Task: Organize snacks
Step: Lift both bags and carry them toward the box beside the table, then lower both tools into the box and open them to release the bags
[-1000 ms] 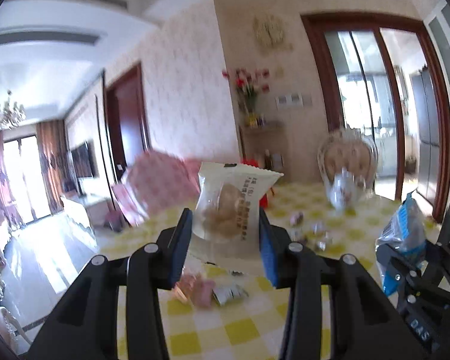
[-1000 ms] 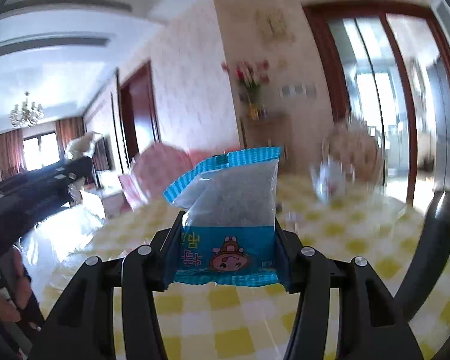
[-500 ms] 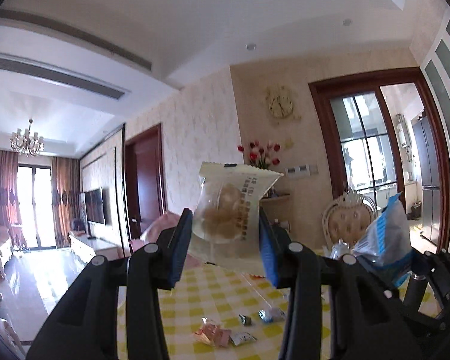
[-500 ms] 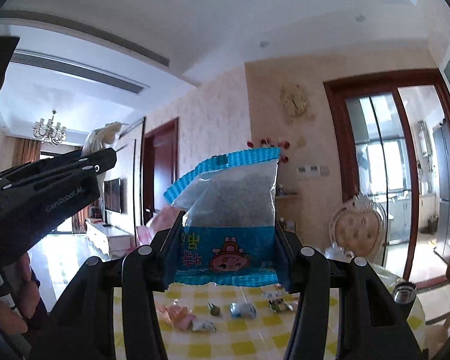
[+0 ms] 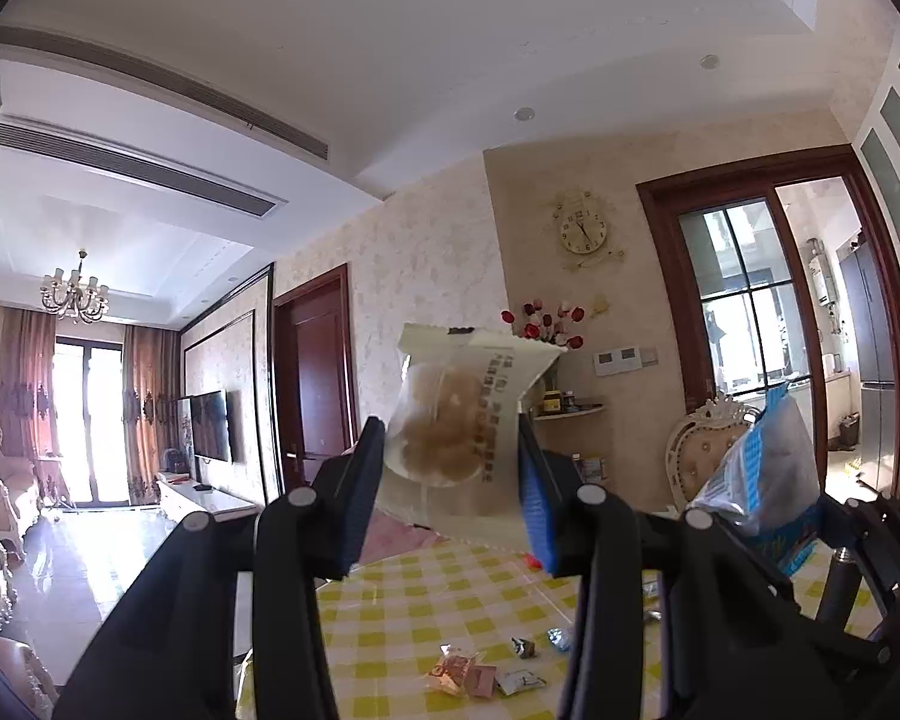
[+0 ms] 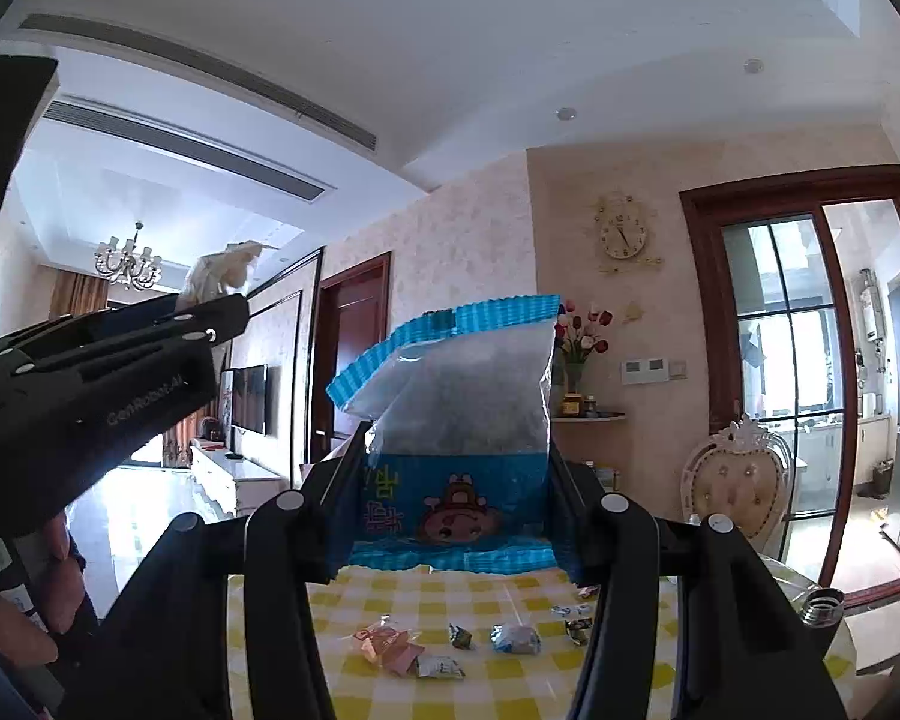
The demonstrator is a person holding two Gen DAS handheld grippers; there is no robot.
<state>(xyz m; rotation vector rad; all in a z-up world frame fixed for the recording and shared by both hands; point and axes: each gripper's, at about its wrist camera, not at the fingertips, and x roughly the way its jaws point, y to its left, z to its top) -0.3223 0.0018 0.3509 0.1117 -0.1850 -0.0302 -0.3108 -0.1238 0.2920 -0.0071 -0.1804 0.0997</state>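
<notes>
The left claw point(image 5: 450, 480) is clamped on a pale cake packet point(image 5: 462, 426), its blue pads pressing the packet's two side edges. The packet stands upright, long axis vertical, its crimped top seal pointing toward the ceiling and leaning slightly right; the round brown cake shows through the clear front.

The right claw point(image 6: 459, 480) is clamped the same way on a blue snack bag point(image 6: 459, 438) — also upright, long axis vertical, serrated blue seal at the top, cartoon print low between the pads. The print reads sideways.

Both claws are raised above the tabletop point(image 6: 510, 594) and point slightly above level toward the far wall, side by side. From the right wrist view the left claw crosses the left edge, with the person's hand point(image 6: 24, 612) wrapped on its handle; from the left wrist view the blue bag shows at the right.

Below, on the yellow-checked tabletop, lie loose sweets — a pink wrapped pack point(image 6: 390, 648) and small foil candies point(image 6: 513, 639) just beside it.
</notes>
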